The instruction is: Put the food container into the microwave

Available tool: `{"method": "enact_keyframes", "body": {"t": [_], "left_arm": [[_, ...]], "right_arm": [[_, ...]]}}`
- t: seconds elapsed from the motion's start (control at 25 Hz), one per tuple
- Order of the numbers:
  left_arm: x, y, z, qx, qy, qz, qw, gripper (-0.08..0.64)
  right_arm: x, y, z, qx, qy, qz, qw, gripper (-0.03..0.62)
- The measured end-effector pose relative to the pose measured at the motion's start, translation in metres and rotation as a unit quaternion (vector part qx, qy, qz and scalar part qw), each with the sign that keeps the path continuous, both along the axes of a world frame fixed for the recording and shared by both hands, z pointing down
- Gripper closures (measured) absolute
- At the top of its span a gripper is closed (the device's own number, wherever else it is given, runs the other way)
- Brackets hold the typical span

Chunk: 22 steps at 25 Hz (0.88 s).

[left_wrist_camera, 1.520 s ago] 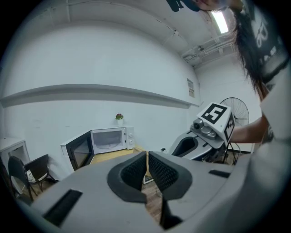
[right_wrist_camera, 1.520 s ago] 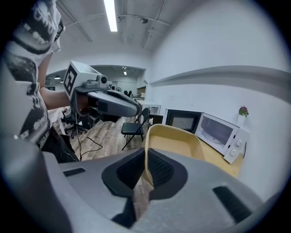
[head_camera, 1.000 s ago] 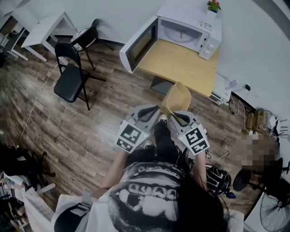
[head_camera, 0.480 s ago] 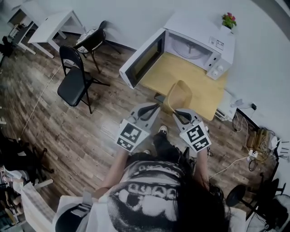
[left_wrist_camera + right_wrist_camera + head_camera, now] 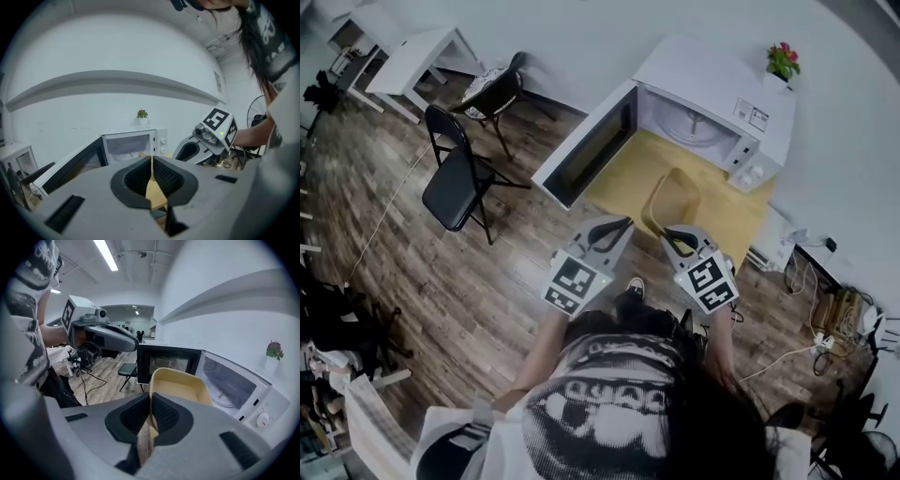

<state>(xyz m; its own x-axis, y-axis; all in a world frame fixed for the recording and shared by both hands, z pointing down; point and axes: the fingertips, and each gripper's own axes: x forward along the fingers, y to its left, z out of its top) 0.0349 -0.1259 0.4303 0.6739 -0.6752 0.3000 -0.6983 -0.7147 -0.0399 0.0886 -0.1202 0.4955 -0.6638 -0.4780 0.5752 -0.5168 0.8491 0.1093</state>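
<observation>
The white microwave (image 5: 703, 103) stands on a yellow wooden table (image 5: 623, 173), its door (image 5: 581, 145) swung wide open to the left and its cavity empty. A tan food container (image 5: 673, 197) hangs tilted over the table's near side. My right gripper (image 5: 675, 234) is shut on its rim, and the right gripper view shows the container (image 5: 180, 383) rising from the closed jaws (image 5: 151, 401) toward the microwave (image 5: 234, 385). My left gripper (image 5: 617, 225) floats beside the container, apart from it. In the left gripper view its jaws (image 5: 151, 166) are shut on nothing, facing the microwave (image 5: 133, 145).
A small potted plant (image 5: 783, 58) sits on top of the microwave. Two black folding chairs (image 5: 459, 178) and a white side table (image 5: 422, 52) stand to the left on the wood floor. Cables and a power strip (image 5: 825, 323) lie at the right by the wall.
The person has stepped toward the table, so the microwave and its open door now sit closer. The container stays in the right gripper and now hangs over the table's edge.
</observation>
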Motion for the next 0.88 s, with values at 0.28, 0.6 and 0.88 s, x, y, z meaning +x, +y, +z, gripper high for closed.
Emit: {"method": "enact_keyframes", "body": {"t": [0.28, 0.6, 0.88], "left_arm": [[0.023, -0.014, 0.006, -0.007, -0.007, 0.003, 0.9999, 0.548], [0.029, -0.019, 0.012, -0.014, -0.028, 0.007, 0.9995, 0.548], [0.025, -0.022, 0.02, -0.029, -0.027, 0.02, 0.999, 0.548]], "right_arm": [[0.012, -0.014, 0.007, -0.008, -0.007, -0.007, 1.0, 0.567], [0.01, -0.017, 0.018, -0.021, -0.027, -0.006, 0.999, 0.567], [0.006, -0.02, 0.026, -0.031, -0.023, 0.005, 0.999, 0.568]]}}
